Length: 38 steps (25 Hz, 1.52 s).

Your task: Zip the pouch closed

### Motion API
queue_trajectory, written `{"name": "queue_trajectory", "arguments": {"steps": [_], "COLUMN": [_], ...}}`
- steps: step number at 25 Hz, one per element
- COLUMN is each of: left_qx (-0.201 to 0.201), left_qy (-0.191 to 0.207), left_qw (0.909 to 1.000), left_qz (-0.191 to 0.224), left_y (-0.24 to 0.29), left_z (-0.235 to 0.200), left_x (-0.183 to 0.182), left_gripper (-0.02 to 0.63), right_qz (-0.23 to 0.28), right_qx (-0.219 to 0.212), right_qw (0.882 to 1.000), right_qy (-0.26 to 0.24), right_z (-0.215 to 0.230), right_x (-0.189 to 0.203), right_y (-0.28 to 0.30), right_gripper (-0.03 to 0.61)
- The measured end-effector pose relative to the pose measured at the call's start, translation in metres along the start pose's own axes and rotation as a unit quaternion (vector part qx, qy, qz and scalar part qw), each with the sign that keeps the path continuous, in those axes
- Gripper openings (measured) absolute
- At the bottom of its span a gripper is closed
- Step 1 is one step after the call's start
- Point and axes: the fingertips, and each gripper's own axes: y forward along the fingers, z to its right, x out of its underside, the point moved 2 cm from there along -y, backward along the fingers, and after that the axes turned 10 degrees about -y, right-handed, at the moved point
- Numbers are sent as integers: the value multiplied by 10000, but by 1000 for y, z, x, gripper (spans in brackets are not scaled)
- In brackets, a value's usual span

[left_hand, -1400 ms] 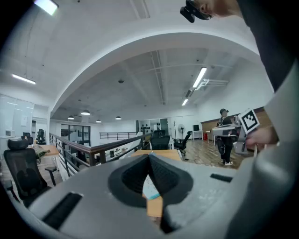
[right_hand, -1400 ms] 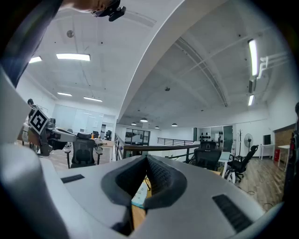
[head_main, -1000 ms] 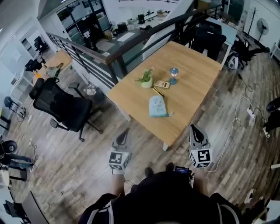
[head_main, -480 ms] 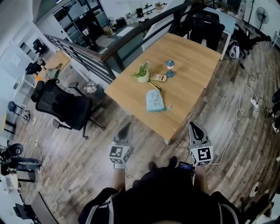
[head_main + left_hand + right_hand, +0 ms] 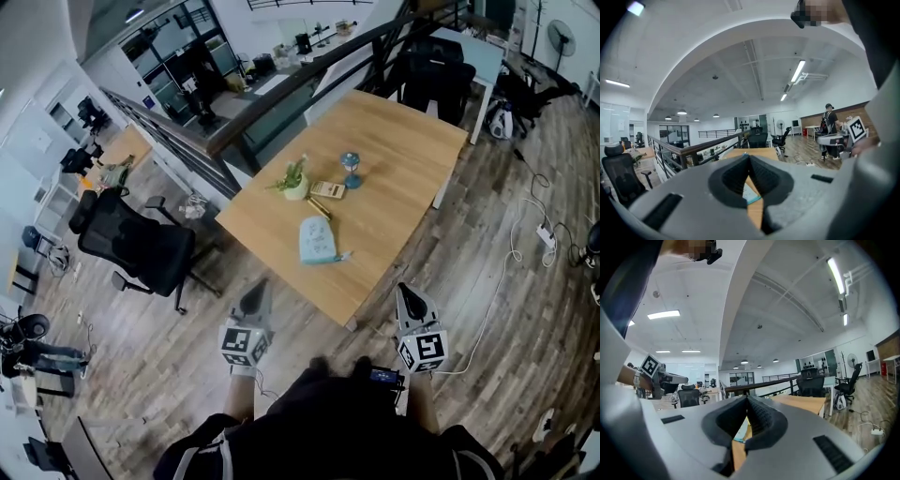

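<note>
left claw [image 5: 260, 287] and right claw [image 5: 406, 293] pinched empty; pouch [image 5: 317, 240] on wooden table [image 5: 403, 178], plank floor [image 5: 169, 366] around

Black top [image 5: 356, 433]; grey left gripper [image 5: 259, 291], right gripper [image 5: 407, 292], black-white marker cubes [image 5: 242, 345].

Potted plant [image 5: 293, 179], perhaps hourglass [image 5: 350, 170], table [image 5: 403, 178]

Both arms reach forward at waist height; the left gripper [image 5: 255, 302] and right gripper [image 5: 410, 301] have their jaws together on nothing.
</note>
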Motion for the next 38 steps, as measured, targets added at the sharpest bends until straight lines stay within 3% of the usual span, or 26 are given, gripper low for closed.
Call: {"name": "queue_trajectory", "arguments": {"steps": [8,12,16,19,25,31,35,38], "left_qx": [-185,125,413,624,1068,1447,1530,1330], "left_qy": [5,272,-93,-64,-398,-598,-598,-590], "left_qw": [9998,9993,9991,9980,9928,9868,9851,9876], "left_qz": [-31,-230,-72,-46,-374,-412,-518,-588], "left_y": [5,24,52,69,102,130,142,144], "left_z": [-19,-25,-39,-48,-63,-81,-86,-89], "left_x": [7,16,20,18,41,64,64,62], "left_gripper": [2,2,2,2,2,2,2,2], "right_qz": [131,112,19,-86,-566,-874,-1059,-950], "right_qx": [-205,-317,-273,-387,-534,-612,-900,-1243], "right_qw": [9997,9994,9996,9992,9968,9933,9897,9877], "right_qy": [11,-70,-75,-90,-197,-453,-346,43], "right_z": [-4,-14,-22,-33,-40,-43,-38,-34], "right_x": [-10,-14,-19,-20,-2,-1,14,26], "right_y": [20,45,72,92,138,185,206,217], "right_gripper": [14,14,14,14,14,15,15,15]}}
